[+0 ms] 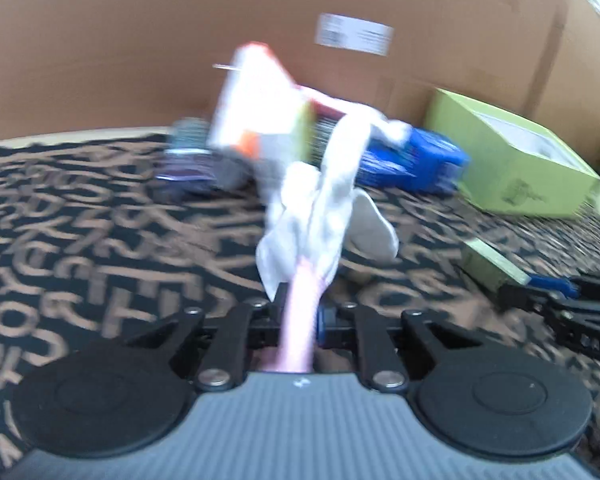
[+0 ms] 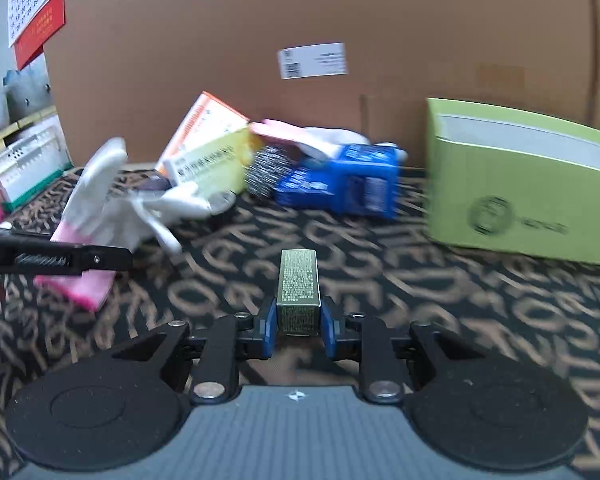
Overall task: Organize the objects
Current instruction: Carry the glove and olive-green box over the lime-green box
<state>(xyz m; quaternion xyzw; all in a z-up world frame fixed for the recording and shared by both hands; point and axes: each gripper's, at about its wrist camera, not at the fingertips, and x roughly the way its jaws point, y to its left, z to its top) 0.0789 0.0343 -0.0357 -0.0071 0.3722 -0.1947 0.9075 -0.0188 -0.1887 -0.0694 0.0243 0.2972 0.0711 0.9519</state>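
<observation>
My left gripper (image 1: pixel 298 312) is shut on the pink cuff of a white glove (image 1: pixel 320 216), which hangs out in front of it above the patterned cloth. The same glove (image 2: pixel 100 204) shows at the left of the right wrist view, with the left gripper (image 2: pixel 112 260) beside it. My right gripper (image 2: pixel 298 320) is shut on a small gold box (image 2: pixel 298 284), held lengthwise between the blue pads. That box (image 1: pixel 492 264) also shows at the right of the left wrist view, with the right gripper (image 1: pixel 540 292) on it.
A pile lies against a big cardboard box (image 2: pixel 300 20): an orange-and-white carton (image 2: pixel 208 140), a blue packet (image 2: pixel 348 180), a steel scourer (image 2: pixel 266 172) and a second glove (image 2: pixel 320 136). An open green box (image 2: pixel 520 180) stands at the right. A calendar (image 2: pixel 36 0) hangs at the far left.
</observation>
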